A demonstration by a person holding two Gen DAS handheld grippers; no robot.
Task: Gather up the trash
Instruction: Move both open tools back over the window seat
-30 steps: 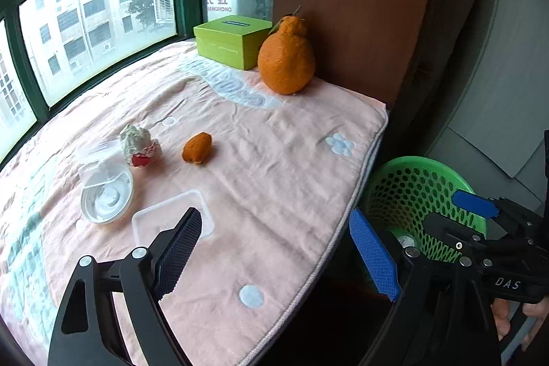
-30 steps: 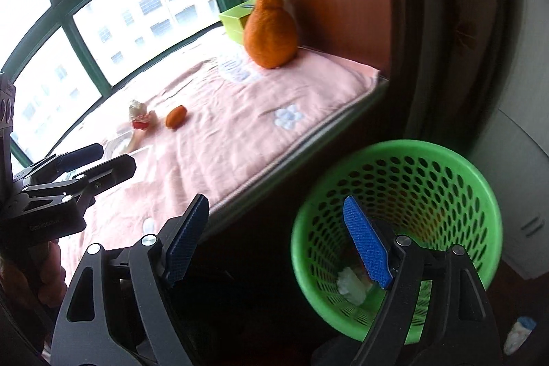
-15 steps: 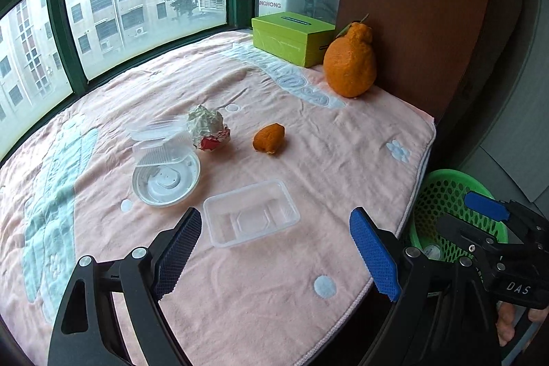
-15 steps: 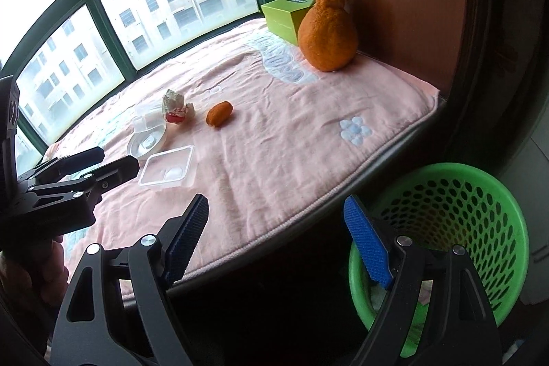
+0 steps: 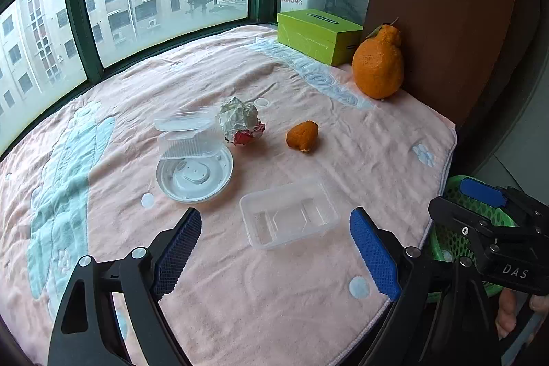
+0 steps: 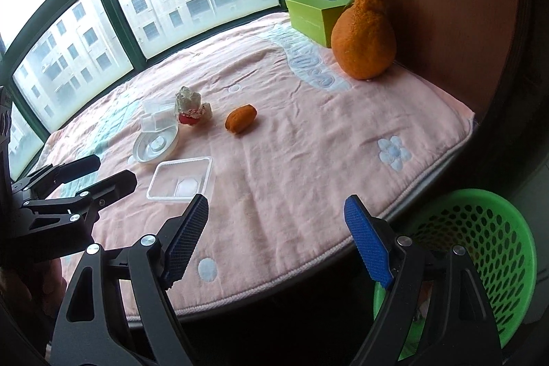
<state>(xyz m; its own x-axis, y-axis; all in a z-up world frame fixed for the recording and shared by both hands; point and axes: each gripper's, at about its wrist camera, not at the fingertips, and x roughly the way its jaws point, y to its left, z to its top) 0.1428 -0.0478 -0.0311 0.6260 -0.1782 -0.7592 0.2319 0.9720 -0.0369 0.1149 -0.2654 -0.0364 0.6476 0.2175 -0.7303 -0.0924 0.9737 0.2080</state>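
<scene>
Clear tray (image 5: 290, 215), on pink surface (image 5: 377, 139) just ahead of left gripper (image 5: 274, 254); both grippers wide, empty; straddle opposite rims, close gently, carry to green basket (image 6: 494, 235) beside right gripper (image 6: 276, 235).

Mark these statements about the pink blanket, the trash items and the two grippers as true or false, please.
1. The clear rectangular plastic tray lies on the pink blanket. True.
2. The left gripper is shut on the crumpled foil wrapper. False: its fingers are open and empty, and the wrapper lies on the blanket.
3. The green perforated plastic basket stands on the blanket. False: it stands beyond the blanket's edge, lower down.
4. The large orange citrus fruit is next to the green cardboard box. True.
5. The right gripper holds the small piece of orange peel. False: it is open and empty.
</scene>
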